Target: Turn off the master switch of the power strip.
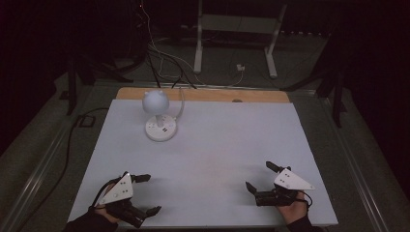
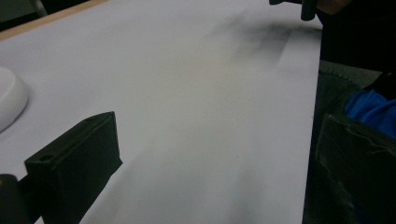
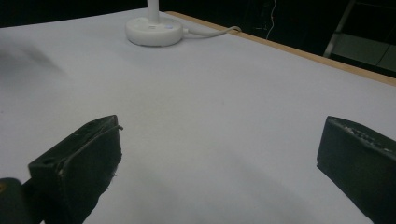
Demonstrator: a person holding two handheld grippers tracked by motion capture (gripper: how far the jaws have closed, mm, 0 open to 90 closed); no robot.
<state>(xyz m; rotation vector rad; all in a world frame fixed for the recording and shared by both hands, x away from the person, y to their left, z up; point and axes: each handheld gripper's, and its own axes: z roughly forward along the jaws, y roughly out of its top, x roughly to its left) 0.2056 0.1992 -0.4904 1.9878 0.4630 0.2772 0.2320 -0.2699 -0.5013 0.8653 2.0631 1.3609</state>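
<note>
A small white desk lamp (image 1: 159, 116) with a round head and a round base (image 3: 154, 31) stands at the back left of the white table (image 1: 208, 154). Its white cable (image 3: 210, 31) runs off the far edge. My left gripper (image 1: 146, 194) rests near the front left corner, open, with nothing between its jaws. My right gripper (image 1: 258, 177) sits near the front right, also open and empty, pointing toward the lamp. In the left gripper view (image 2: 215, 154) the lamp base (image 2: 9, 100) shows at the left edge. The right gripper view (image 3: 219, 154) has bare table between the jaws.
A strip of wooden tabletop (image 1: 203, 94) shows beyond the white sheet at the far edge. Behind it, cables (image 1: 164, 58) lie on the dark floor and a white frame leg (image 1: 198, 43) stands there. A blue sleeve (image 2: 373, 109) shows beside the left gripper.
</note>
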